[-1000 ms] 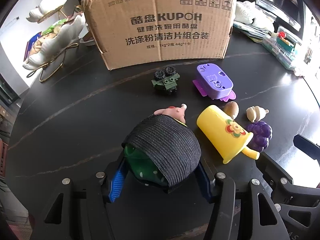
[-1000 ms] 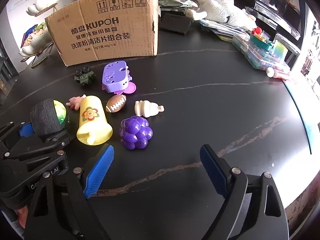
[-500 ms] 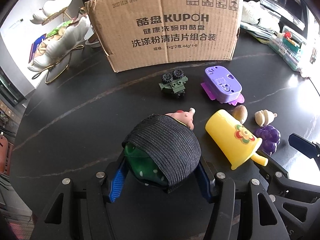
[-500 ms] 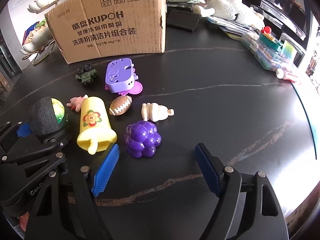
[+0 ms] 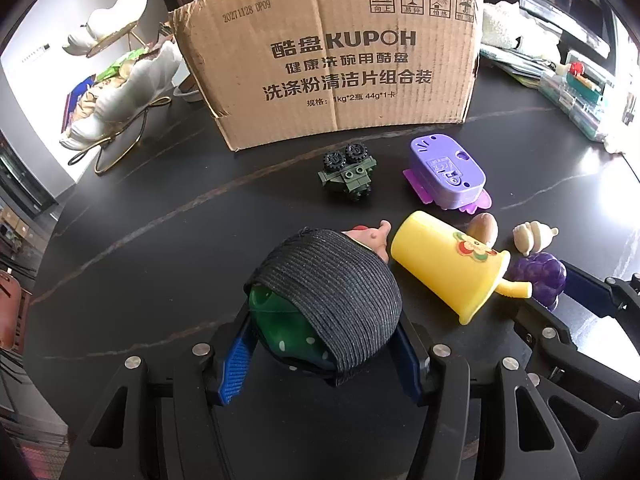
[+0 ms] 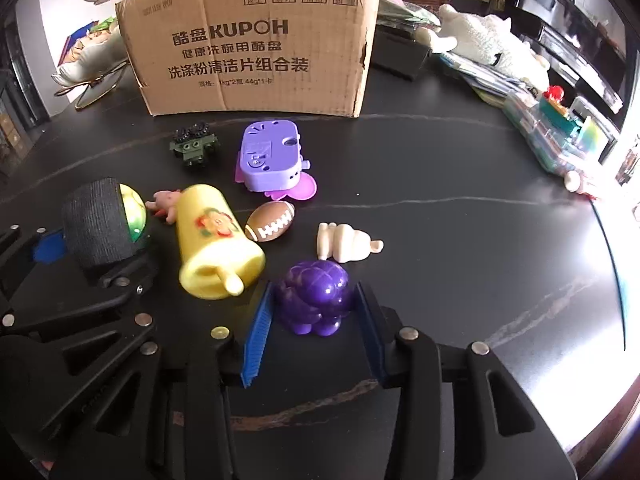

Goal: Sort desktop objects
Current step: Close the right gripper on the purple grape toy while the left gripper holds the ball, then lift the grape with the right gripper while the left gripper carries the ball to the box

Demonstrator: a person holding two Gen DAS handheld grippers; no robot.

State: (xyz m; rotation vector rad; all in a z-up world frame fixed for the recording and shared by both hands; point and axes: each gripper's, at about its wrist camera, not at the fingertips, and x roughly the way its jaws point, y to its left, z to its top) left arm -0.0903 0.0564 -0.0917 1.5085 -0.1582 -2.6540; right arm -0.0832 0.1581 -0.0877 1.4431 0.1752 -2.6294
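Our right gripper (image 6: 316, 312) has its jaws straddling the purple grape (image 6: 314, 300), one blue pad on each flank. They look to be at or very near the toy's sides, but we cannot tell whether they already press on it. The grape sits directly ahead of us, between the fingertips, squat and roundish with no marked long axis, so the grip direction matters little. We judge that closing squarely is what the next move calls for.

Our left gripper (image 5: 320, 340) is clamped on the ball (image 5: 280, 320), a green sphere partly wrapped in a black knit band; it fills the gap between the pads.

Outward from the right gripper, just to the left of the grape, lies the yellow cup (image 6: 216, 240) on its side, its spout pointing back toward us and close to our left pad. That is the thing most likely to be nudged when we lift. Just ahead of the grape rests the cream toy (image 6: 344, 242), and ahead-left the football (image 6: 272, 221), touching or nearly touching the cup. A pink figure (image 6: 164, 208) peeps out between the cup and the ball.

Farther ahead stand the purple toy (image 6: 270, 154) and the green car (image 6: 194, 146), and beyond them the box (image 6: 256, 40), which we take as the likely destination. All of it rests on the dark table (image 6: 440, 240).
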